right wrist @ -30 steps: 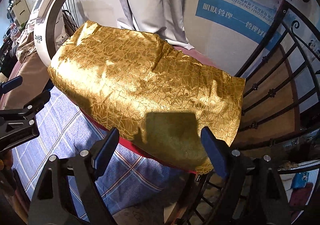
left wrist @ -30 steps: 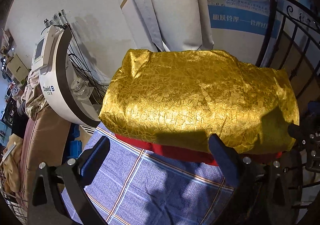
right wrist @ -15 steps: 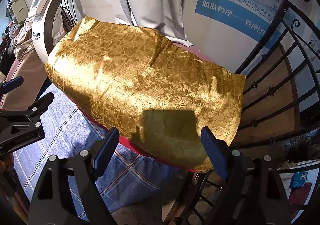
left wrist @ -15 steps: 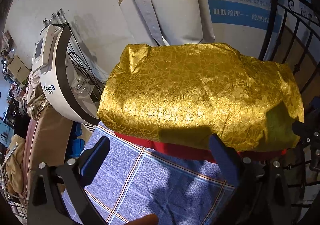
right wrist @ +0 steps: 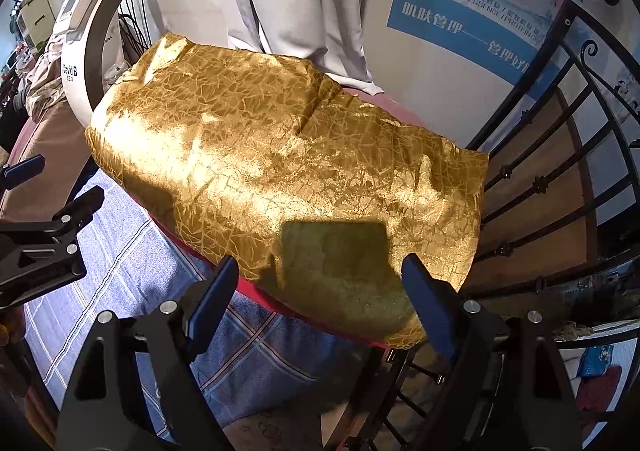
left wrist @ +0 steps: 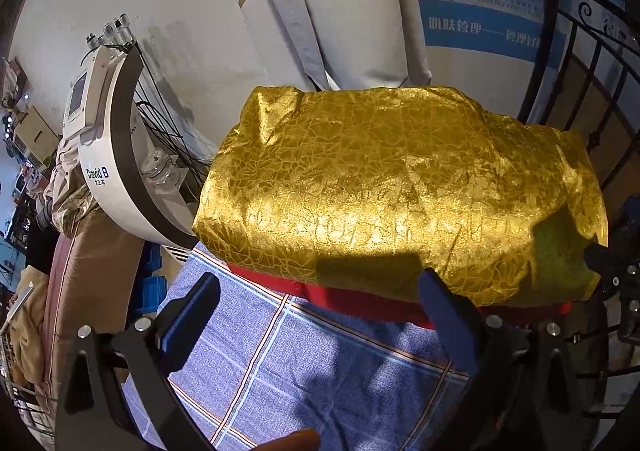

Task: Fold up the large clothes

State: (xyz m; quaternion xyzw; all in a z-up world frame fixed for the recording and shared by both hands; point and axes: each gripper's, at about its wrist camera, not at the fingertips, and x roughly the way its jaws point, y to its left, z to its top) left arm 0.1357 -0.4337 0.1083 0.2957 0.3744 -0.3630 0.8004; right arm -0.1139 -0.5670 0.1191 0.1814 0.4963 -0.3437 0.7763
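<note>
A large gold garment (left wrist: 392, 187) with a crackle pattern lies folded on a blue checked cloth (left wrist: 304, 363). A red lining (left wrist: 360, 301) shows under its near edge. My left gripper (left wrist: 320, 311) hovers open just short of that edge, over the checked cloth, with nothing between its fingers. In the right wrist view the same gold garment (right wrist: 280, 163) stretches to the right, its corner hanging off near the railing. My right gripper (right wrist: 320, 291) stands open above the near right corner, with no pad pressing on the fabric. The left gripper (right wrist: 56, 191) appears at the left edge of that view.
A white curved machine (left wrist: 104, 171) stands left of the garment. Black iron railing (right wrist: 540, 187) borders the right side. Grey fabric (left wrist: 340, 11) hangs on the wall behind, beside a blue poster (right wrist: 460, 27). A person's fingertip (left wrist: 292, 443) shows at the bottom edge.
The left wrist view has drifted slightly, and a fingertip has come into its bottom edge. The garment and the right gripper have stayed where they were.
</note>
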